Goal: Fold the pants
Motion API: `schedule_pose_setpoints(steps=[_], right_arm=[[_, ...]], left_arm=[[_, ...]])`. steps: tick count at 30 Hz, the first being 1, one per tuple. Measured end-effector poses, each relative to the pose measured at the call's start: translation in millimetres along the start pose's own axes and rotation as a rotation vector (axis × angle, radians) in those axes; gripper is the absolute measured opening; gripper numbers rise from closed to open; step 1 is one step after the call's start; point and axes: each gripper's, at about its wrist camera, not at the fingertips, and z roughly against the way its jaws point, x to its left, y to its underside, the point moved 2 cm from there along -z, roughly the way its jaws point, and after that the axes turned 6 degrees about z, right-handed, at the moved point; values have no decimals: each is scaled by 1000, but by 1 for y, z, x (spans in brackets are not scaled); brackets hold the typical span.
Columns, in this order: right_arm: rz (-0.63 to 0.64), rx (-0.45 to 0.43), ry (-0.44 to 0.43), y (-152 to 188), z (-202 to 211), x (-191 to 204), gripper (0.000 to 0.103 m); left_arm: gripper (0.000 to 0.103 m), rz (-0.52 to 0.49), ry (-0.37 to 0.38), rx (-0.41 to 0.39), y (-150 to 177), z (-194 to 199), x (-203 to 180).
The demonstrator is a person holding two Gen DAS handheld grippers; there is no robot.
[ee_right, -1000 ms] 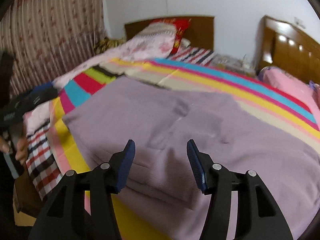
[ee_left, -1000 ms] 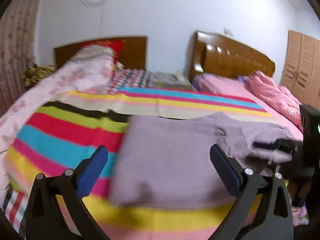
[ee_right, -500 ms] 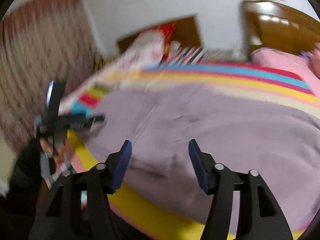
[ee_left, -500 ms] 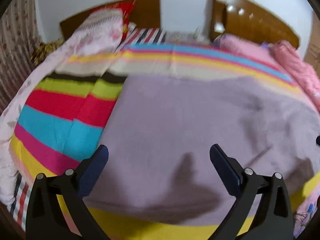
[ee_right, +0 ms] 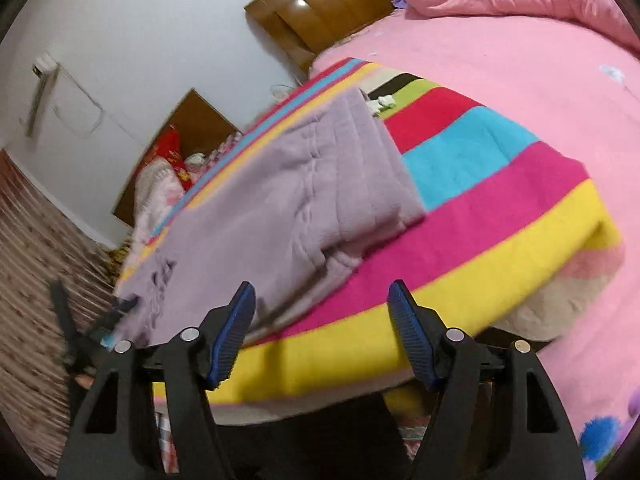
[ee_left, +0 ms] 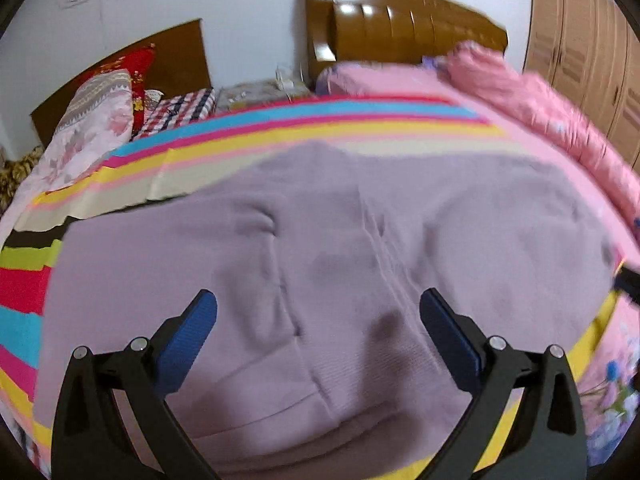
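Note:
Mauve pants [ee_left: 328,240] lie flat on a striped blanket [ee_left: 280,128] on the bed. In the left wrist view they fill the middle, with folds and seams showing. My left gripper [ee_left: 318,312] is open and empty, hovering just above the pants' near part. In the right wrist view the pants [ee_right: 288,200] lie to the upper left, tilted. My right gripper [ee_right: 322,320] is open and empty, off the bed's near edge over the yellow stripe. The left gripper [ee_right: 108,320] shows blurred at the far left.
A pink quilt [ee_left: 552,120] lies on the right side of the bed. Pillows [ee_left: 96,108] and two wooden headboards [ee_left: 400,32] stand at the back. A wooden wardrobe [ee_left: 584,48] is at far right. A patterned curtain [ee_right: 32,248] hangs at left.
My left gripper has moved closer over the pants. My right gripper has swung away to the right and tilted, now looking across the bed's edge. Both stay open.

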Motion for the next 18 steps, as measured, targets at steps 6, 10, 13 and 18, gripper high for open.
schedule_pose_setpoints(steps=[6,10,13,18], right_arm=[[44,60,15,-17,-22,16,71],[97,121,45,-15,-31,34,74],[23,195,-86,-6,-33,34,73],[-115,116,-93,-10,-33,21,65]], left_arm=[[102,54,41,48,8,-18,5],[102,48,32,41,11,-16,6],[102,56,51,43,12,-16,11],[102,53,50,40,12,-14,11]])
